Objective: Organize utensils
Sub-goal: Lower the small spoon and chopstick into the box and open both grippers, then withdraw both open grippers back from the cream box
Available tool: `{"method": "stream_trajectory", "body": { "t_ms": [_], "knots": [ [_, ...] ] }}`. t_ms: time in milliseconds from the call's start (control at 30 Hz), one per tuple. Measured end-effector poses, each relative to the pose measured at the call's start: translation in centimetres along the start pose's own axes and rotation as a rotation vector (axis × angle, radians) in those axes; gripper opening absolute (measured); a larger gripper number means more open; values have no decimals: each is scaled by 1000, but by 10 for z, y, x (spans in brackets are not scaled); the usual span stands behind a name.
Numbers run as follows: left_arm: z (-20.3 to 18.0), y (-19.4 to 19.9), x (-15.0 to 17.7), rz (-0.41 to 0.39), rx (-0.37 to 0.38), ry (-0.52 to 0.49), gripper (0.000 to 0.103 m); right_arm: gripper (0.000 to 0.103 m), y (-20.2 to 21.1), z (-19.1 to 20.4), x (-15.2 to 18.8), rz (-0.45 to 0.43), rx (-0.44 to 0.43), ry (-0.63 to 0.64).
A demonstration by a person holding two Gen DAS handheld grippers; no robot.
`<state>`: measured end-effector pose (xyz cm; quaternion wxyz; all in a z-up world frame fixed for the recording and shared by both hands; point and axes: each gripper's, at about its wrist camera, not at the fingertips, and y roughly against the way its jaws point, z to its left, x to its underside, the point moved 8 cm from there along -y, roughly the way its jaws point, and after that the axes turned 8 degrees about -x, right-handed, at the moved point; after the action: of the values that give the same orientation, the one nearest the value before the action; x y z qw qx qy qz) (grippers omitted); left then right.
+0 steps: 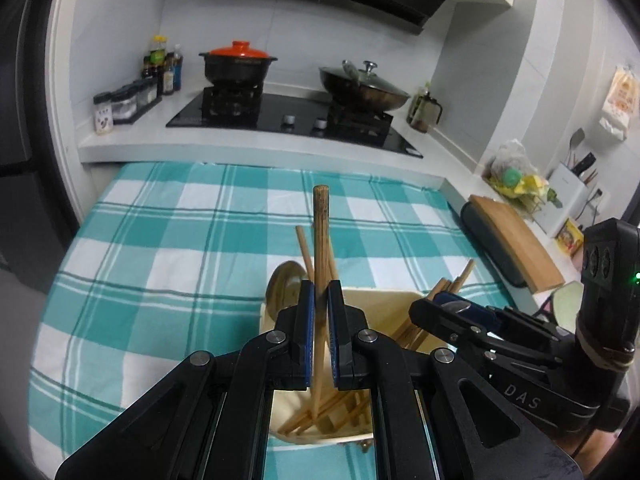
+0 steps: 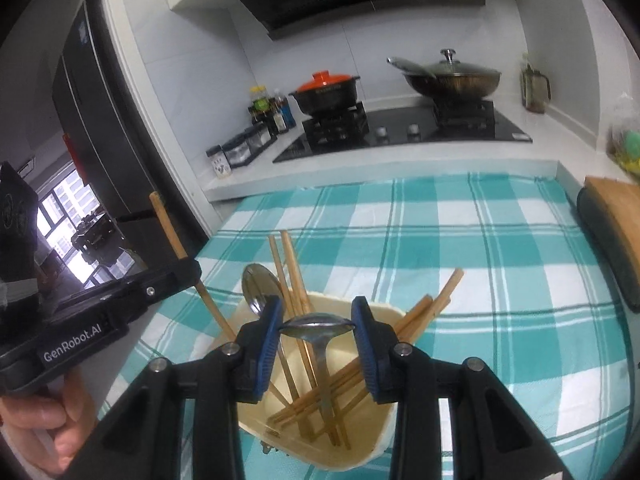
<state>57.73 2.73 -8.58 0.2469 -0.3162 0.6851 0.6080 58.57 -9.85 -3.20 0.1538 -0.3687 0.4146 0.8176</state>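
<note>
Tilted downward, the left gripper (image 1: pixel 321 300) pinches a chopstick (image 1: pixel 321 240). The right gripper (image 2: pixel 318 320) clamps a spoon (image 2: pixel 316 326) over the holder (image 2: pixel 384 452). Checked cloth (image 1: pixel 160 240) lies below the stove (image 1: pixel 296 116).

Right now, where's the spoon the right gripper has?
Right wrist view, centre: the spoon sits bowl-first between the right gripper pads, handle pointing down into the cream holder among the chopsticks.

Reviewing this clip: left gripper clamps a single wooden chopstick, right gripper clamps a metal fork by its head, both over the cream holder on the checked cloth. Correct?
Not quite. The right gripper clamps a metal spoon by its bowl, not a fork; the right wrist view shows it. The left gripper does clamp one wooden chopstick, both over the cream holder.
</note>
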Motion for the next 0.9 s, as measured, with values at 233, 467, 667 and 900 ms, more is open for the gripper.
{"method": "stream_trajectory", "body": {
  "t_ms": [233,467,667,900],
  "knots": [
    [9,7,6,-19,-55,-26,52,38,-26,-17,12,47,22,-72],
    [6,78,19,-163,-169,-142,92,49,37,8,-9,-84,67,45],
    [-5,141,51,-252,-259,-194,103,73,125,32,12,-203,135,109],
    [-11,189,89,-269,-283,-147,103,85,198,48,64,-245,285,158]
  ]
}}
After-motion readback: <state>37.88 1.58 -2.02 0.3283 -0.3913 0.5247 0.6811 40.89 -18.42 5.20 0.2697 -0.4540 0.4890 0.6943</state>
